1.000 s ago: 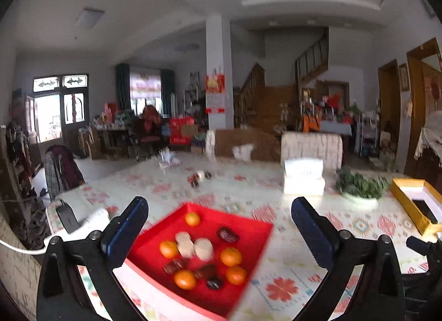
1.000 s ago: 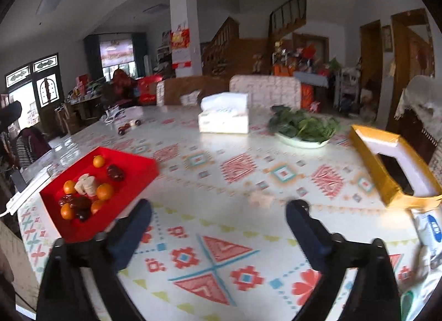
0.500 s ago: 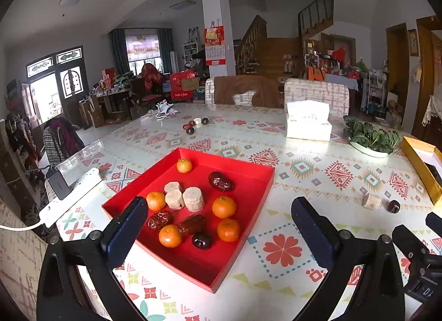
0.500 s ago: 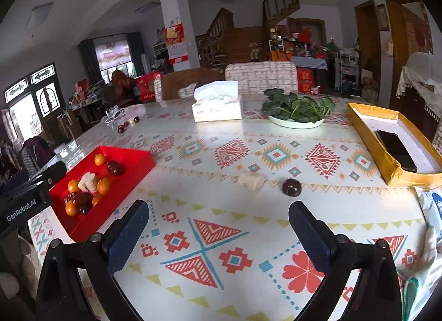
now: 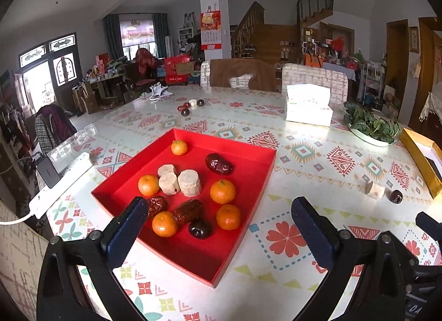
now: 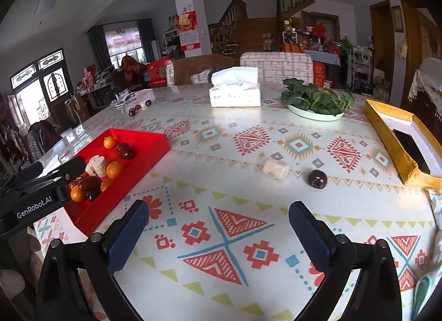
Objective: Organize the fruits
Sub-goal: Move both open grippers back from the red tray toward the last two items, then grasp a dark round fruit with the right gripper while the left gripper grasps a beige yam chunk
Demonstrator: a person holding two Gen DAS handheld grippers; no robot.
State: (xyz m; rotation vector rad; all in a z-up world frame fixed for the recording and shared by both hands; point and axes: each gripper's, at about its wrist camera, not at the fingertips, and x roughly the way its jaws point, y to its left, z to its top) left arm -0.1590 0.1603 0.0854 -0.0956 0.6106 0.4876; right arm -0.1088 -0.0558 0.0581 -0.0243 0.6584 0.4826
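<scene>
A red tray (image 5: 248, 155) (image 6: 154, 141) on the patterned table holds several oranges, dark red dates, pale round chunks and a dark plum. My left gripper (image 5: 218, 227) hangs open over the tray's near part, nothing between its fingers. Out on the bare cloth to the right lie a pale chunk (image 6: 275, 169) (image 5: 375, 190) and a dark plum (image 6: 317, 179) (image 5: 396, 196). My right gripper (image 6: 216, 234) stands open, short of those two pieces. A small cluster of loose fruits (image 5: 190, 107) (image 6: 139, 107) sits at the far side.
A tissue box (image 6: 234, 91) and a plate of leafy greens (image 6: 317, 100) stand at the back. A yellow box (image 6: 397, 138) with a phone inside lies at the right edge. A white power strip (image 5: 60, 183) runs along the left edge. Chairs stand behind the table.
Both grippers have tilted down and drawn closer to the table. The tray now sits under the left gripper, and the loose chunk and plum have come into the right wrist view.
</scene>
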